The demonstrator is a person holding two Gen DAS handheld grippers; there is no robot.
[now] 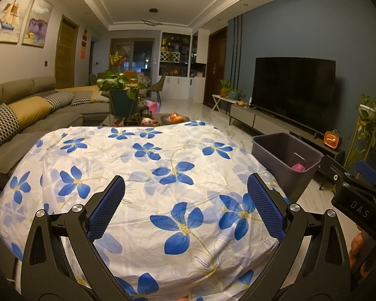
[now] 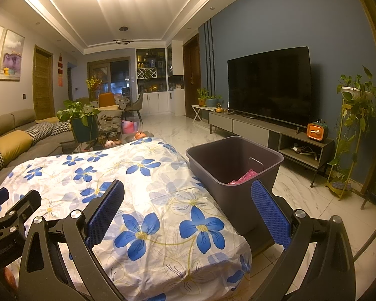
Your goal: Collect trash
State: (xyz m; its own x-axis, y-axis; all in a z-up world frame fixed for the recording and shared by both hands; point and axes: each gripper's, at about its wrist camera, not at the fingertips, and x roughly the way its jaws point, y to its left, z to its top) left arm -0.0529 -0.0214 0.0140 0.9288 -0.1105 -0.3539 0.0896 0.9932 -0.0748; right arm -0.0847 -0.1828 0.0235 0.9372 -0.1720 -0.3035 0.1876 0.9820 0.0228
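Note:
A dark grey bin stands on the floor at the right side of a table under a white cloth with blue flowers. Pink trash lies at the bottom of the bin. My left gripper hovers open over the cloth's near part with nothing between its fingers. My right gripper is open too, held over the table's right edge close to the bin, and shows as a black clamp at the far right of the left wrist view. No trash shows on the cloth.
A grey sofa with yellow and patterned cushions runs along the left. A potted plant and a low table with small items stand beyond the cloth. A TV on a long console and a plant stand line the right wall.

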